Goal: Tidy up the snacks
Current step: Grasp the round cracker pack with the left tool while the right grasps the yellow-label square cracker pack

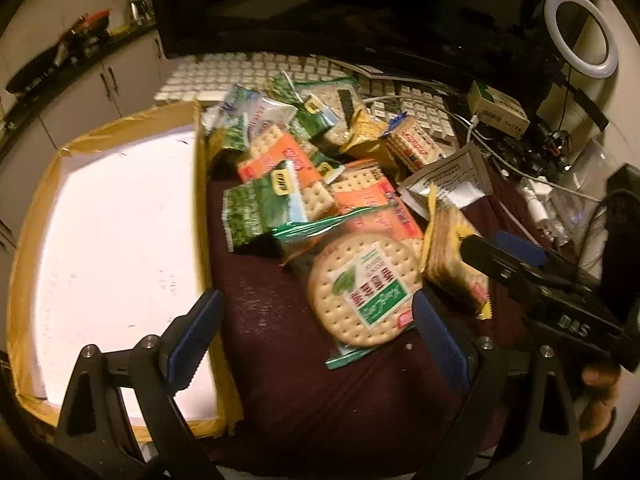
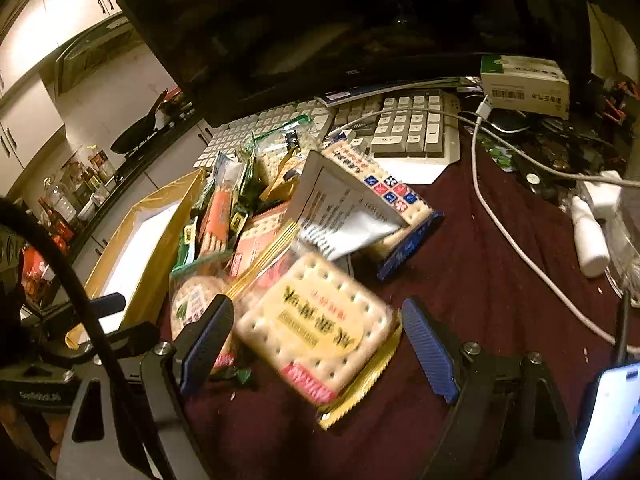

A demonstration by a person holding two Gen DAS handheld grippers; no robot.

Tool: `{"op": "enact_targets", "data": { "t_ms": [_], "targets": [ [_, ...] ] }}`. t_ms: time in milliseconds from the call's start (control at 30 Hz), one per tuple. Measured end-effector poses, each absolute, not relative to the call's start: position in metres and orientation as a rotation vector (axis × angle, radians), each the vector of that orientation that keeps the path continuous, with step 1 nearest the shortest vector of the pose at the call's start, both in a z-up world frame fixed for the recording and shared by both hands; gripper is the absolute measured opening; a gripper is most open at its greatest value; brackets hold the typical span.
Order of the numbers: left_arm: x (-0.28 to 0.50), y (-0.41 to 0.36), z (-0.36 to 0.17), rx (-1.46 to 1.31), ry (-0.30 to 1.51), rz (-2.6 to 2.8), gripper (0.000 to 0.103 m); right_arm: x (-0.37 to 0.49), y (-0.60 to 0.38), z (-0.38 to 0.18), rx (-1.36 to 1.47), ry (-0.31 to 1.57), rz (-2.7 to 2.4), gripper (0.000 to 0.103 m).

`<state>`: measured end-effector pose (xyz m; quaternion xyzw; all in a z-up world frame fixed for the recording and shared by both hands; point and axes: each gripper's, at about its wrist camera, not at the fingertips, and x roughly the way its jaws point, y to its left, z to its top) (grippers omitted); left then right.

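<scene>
A cluttered desk under a dark maroon cloth, keyboard and monitor at the back, kitchen counter off behind. Left wrist view first: the snack pile sits just right of an open box with a white floor. The left gripper hangs wide open over bare cloth at the box wall, nothing between its jaws; the round cracker pack lies by its right finger. The right gripper noses in from the right at the pile's edge.

Right wrist view now: the right gripper spread wide, straddling the yellow cracker pack, pads not pressing yet. My call for a clean pick: settle lower, square the jaws to the pack's flat sides, squeeze gently since crackers break, then carry it across to the box.
</scene>
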<state>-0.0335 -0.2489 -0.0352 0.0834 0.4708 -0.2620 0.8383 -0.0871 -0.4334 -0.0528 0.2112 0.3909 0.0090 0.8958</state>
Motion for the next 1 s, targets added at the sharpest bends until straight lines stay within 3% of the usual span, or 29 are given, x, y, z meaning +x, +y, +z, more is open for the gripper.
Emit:
{"op": "enact_targets", "data": {
  "t_ms": [200,500,767,1000],
  "targets": [
    [-0.023,-0.253,-0.039,0.158,1.018,-0.534,0.095,-0.075,-0.439,-0.062,0.506,0.846,0.068,0.086],
    [-0.026,-0.247,-0.035,0.154,0.996,-0.532,0.095,-0.1,-0.414,-0.055,0.328,0.878,0.096,0.086],
    [-0.024,-0.239,-0.03,0.128,1.0,-0.528,0.095,-0.081,-0.423,-0.063,0.42,0.886,0.12,0.087],
    [-0.018,-0.258,-0.037,0.123,1.054,-0.555,0.095,-0.113,-0.396,-0.065,0.259,0.894,-0.015,0.086]
  ]
}}
